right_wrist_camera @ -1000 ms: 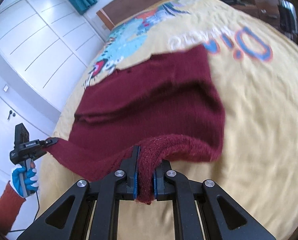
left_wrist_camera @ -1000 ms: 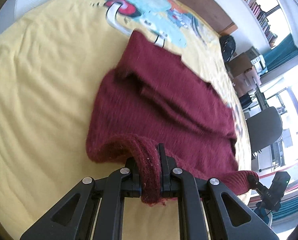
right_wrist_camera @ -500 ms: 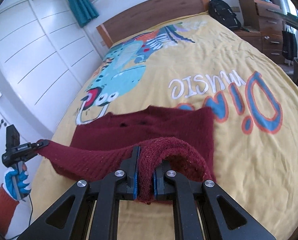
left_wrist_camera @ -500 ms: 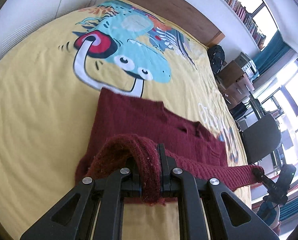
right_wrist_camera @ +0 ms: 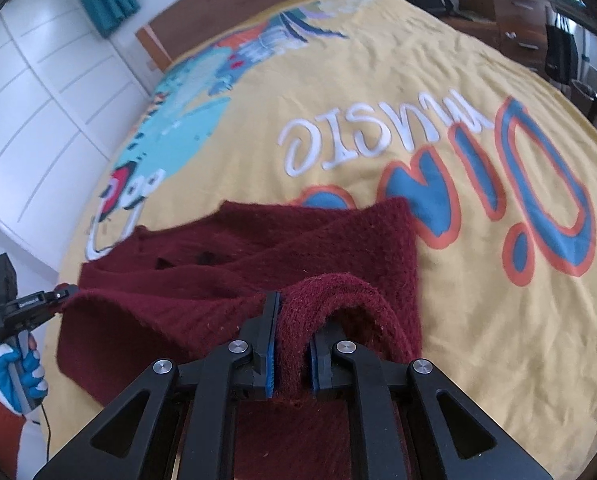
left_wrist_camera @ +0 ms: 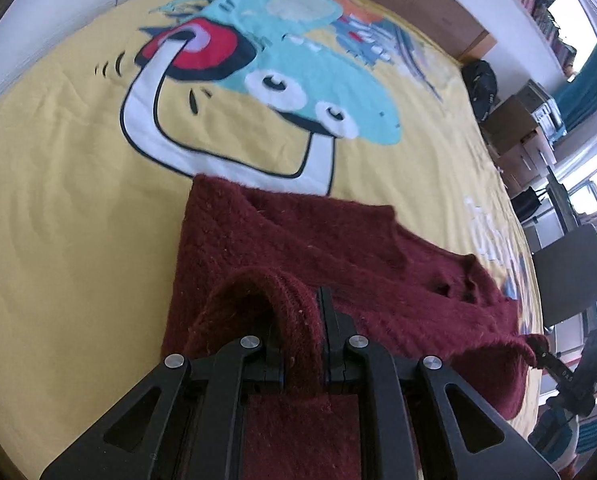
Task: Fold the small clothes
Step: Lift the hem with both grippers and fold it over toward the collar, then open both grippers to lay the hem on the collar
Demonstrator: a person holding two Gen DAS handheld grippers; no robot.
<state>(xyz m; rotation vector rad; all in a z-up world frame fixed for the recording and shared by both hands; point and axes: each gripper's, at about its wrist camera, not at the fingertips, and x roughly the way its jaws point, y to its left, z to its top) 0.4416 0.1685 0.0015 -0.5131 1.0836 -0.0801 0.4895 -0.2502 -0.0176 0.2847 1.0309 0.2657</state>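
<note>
Both grippers are sweeping the maroon knit sweater (left_wrist_camera: 338, 248) up the yellow dinosaur bedspread (left_wrist_camera: 58, 200), and the lifted hem is now arriving over the half lying flat. The left gripper (left_wrist_camera: 304, 344) is clamping one hem corner tight; the right gripper (right_wrist_camera: 290, 344) is pinching the other just as narrowly. The fold is nearly doubled, so lowering and letting go look next.

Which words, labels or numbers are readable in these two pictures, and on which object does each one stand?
"Dino" (last letter partly covered): large blue letters with orange outline, upside down, on the yellow bedspread.
"music": white letters, upside down, on the same bedspread.
Small white print on the black left gripper: too small to read.
Book spines on the high shelf: too blurred to read.
The dark red knitted garment carries no text.
</note>
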